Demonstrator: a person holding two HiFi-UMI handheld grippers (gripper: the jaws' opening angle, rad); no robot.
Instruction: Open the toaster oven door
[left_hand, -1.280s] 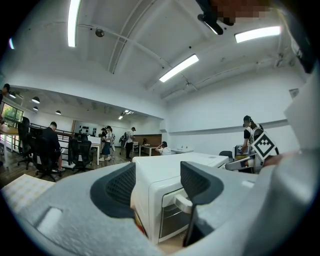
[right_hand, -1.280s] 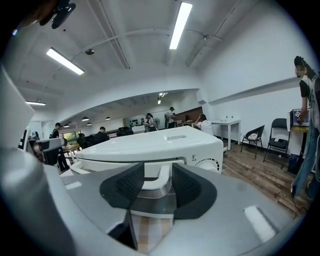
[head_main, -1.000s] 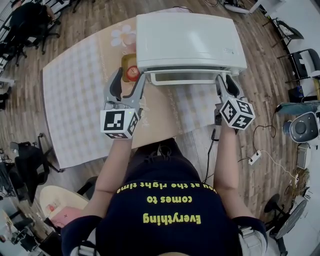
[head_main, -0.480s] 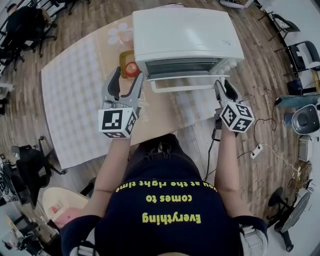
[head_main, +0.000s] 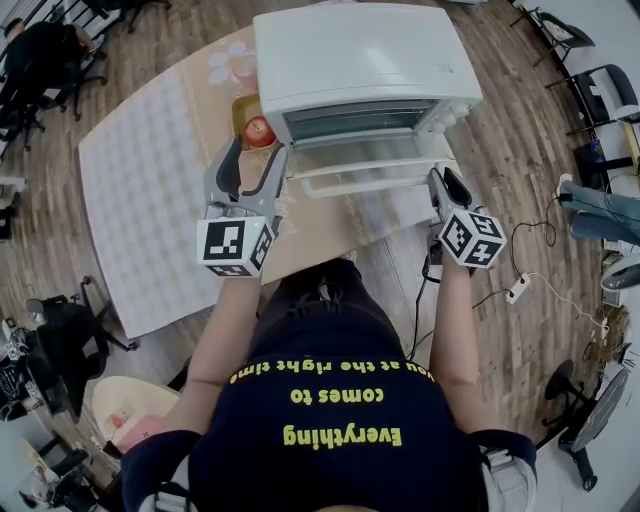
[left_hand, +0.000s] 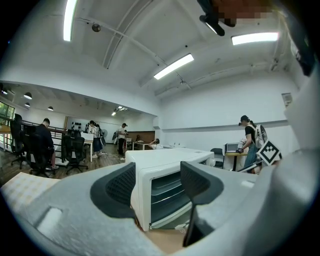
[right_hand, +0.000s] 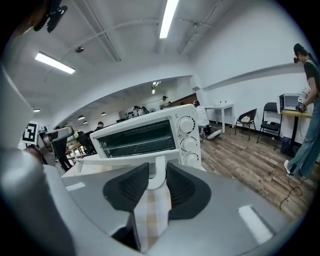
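Note:
The white toaster oven (head_main: 365, 60) stands on the table, its glass door (head_main: 370, 153) tilted outward and partly open. Its white handle bar (head_main: 365, 184) runs along the door's front edge. My right gripper (head_main: 441, 177) is at the handle's right end. In the right gripper view the handle (right_hand: 158, 172) sits between the pads of that gripper (right_hand: 157, 189), whose jaws have just been closing on it. My left gripper (head_main: 253, 158) is open beside the oven's left front corner and holds nothing. The left gripper view shows the oven (left_hand: 165, 180) between its spread jaws (left_hand: 157, 186).
A red round item on a yellow box (head_main: 259, 130) sits against the oven's left side, just beyond the left gripper. The checked tablecloth (head_main: 140, 180) spreads to the left. A cable and power strip (head_main: 517, 291) lie on the floor at right. Office chairs stand around.
The oven door has swung from shut to partly open. My right gripper has come back and down with the handle between its jaws. The left gripper has barely shifted.

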